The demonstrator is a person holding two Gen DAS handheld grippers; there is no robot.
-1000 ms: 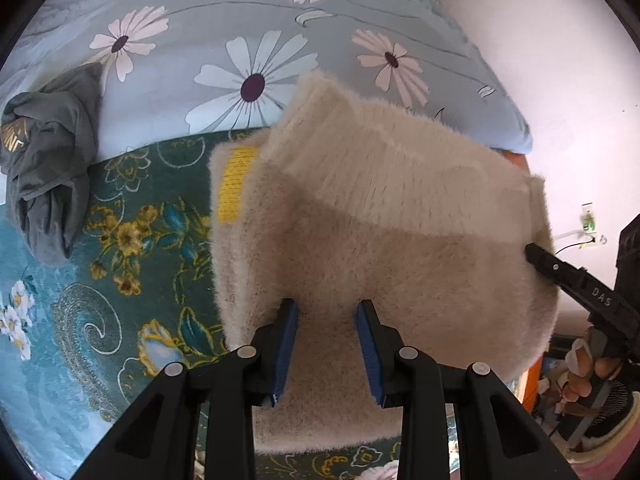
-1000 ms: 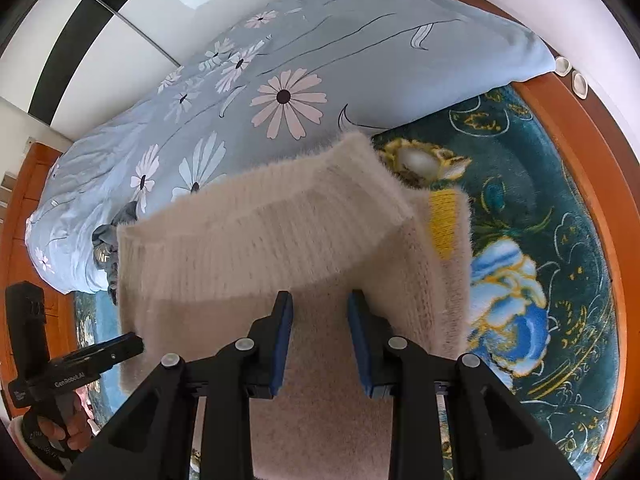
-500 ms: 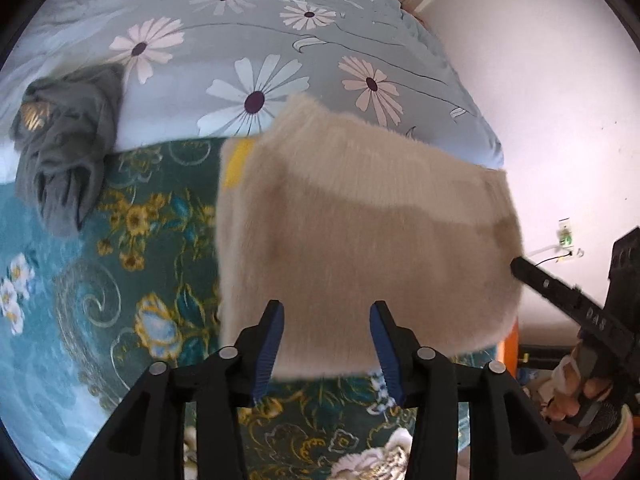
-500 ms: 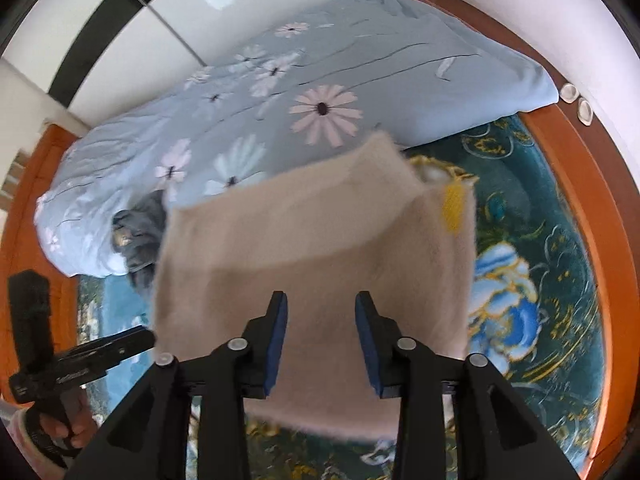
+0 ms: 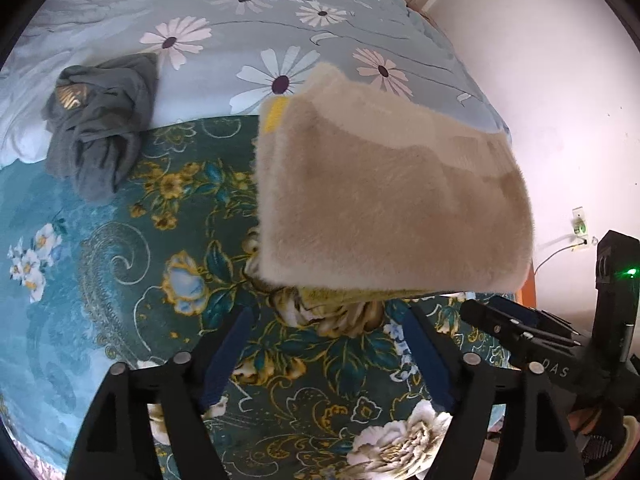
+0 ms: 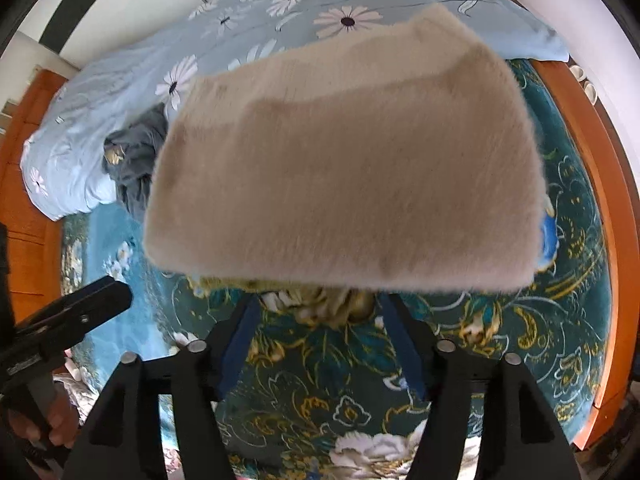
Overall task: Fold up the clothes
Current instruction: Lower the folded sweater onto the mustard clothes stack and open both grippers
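On the teal floral bedspread (image 5: pixel 120 264), just below the pale-blue daisy-print duvet (image 5: pixel 248 24), lies the fuzzy beige knitted sweater (image 5: pixel 384 208), folded into a compact rectangle with a yellow trim (image 5: pixel 275 114) showing at its far left corner and a yellowish layer peeking from under its near edge. The left gripper (image 5: pixel 326 354) hovers short of that near edge with its blue-padded jaws opening and nothing between them — only bedspread shows in the gap. The right gripper (image 6: pixel 320 340) is likewise released, its jaws opening, its pads clear of the sweater (image 6: pixel 348 168), which lies just beyond its fingertips. In each view the other hand-held tool appears at the frame's edge, near the sweater's end. The step in hand appears to be the release after the last fold of this garment; the bundle looks complete and lies squarely. A crumpled dark-grey garment (image 5: pixel 100 120) sits well apart to the left, at the duvet's border, still unfolded. The next move probably calls for carrying both grippers across to it, then pinching two corners or a hem so it can be drawn flat on the bedspread — its tangled state may demand a shake-out first.
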